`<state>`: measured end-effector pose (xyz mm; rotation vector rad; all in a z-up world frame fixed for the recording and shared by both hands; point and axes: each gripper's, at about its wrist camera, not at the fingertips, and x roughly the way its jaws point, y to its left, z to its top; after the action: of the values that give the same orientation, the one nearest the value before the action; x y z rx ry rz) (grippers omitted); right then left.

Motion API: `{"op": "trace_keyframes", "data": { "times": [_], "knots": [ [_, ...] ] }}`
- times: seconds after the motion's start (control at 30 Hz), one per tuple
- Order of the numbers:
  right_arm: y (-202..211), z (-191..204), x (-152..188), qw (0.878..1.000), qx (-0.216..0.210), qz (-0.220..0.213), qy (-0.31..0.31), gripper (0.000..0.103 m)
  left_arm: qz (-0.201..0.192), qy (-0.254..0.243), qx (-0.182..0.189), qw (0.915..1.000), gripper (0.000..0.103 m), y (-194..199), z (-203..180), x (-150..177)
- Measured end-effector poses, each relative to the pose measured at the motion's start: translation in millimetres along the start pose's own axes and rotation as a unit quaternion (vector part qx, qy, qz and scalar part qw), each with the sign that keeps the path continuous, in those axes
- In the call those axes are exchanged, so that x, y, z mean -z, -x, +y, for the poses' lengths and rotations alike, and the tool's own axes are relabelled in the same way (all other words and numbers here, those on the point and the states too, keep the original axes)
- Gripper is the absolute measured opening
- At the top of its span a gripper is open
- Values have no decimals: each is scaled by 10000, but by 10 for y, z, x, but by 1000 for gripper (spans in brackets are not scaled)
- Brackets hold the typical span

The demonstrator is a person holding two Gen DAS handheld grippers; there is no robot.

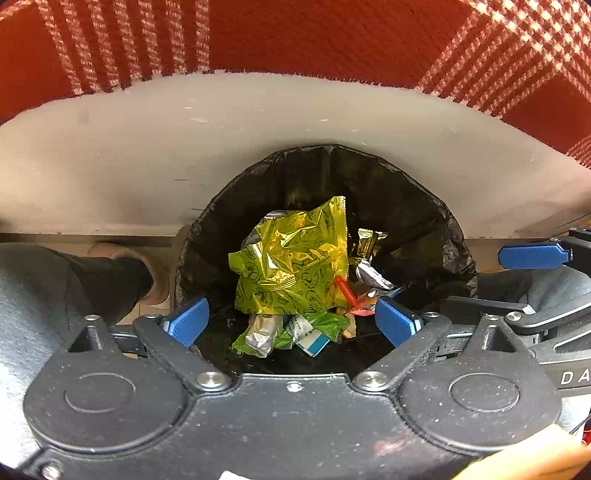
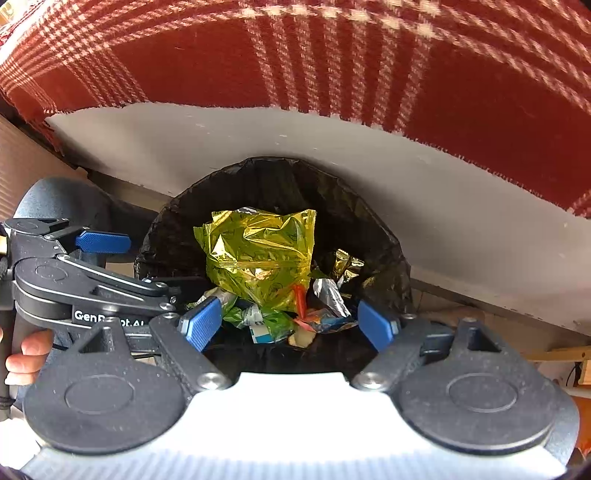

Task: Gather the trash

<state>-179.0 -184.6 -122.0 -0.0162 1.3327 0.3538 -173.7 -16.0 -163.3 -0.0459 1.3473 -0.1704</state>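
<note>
A bin with a black liner [image 1: 424, 229] [image 2: 373, 236] stands on the floor below both grippers. A crumpled yellow-green wrapper [image 1: 295, 262] [image 2: 262, 254] lies on top of its contents. Around it are a gold foil wrapper [image 1: 369, 243] [image 2: 347, 266], a silver wrapper [image 2: 330, 291], a red straw-like piece [image 1: 345, 290] [image 2: 300, 297] and green scraps [image 1: 325, 323]. My left gripper [image 1: 291, 319] hangs open over the bin's near rim, holding nothing. My right gripper [image 2: 289, 325] is open and holds nothing, right beside the left one.
A pale wall or furniture side [image 1: 147, 155] rises behind the bin, draped from above with a red plaid cloth [image 1: 295, 33]. A trouser leg and a shoe [image 1: 157, 284] stand left of the bin. Wooden pieces [image 2: 554, 354] lie at the right. A hand [image 2: 26, 354] holds the left gripper.
</note>
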Motion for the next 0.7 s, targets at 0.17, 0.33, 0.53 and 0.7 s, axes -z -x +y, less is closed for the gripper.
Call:
{"op": "trace_keyframes", "data": {
  "times": [0.17,0.33,0.53,0.7],
  "knots": [
    [10,-3,8,10000,10,5,-16,88,32,31,36,10000,96,-12,17,1],
    [10,-3,8,10000,12,7,-14,88,53,69,83,9999,94,-20,30,1],
    [5,-1,15,10000,16,9,-21,88,53,70,66,9999,93,-18,18,10],
    [0,3,16,10000,20,14,-17,88,52,68,51,10000,92,-21,14,11]
  ]
}}
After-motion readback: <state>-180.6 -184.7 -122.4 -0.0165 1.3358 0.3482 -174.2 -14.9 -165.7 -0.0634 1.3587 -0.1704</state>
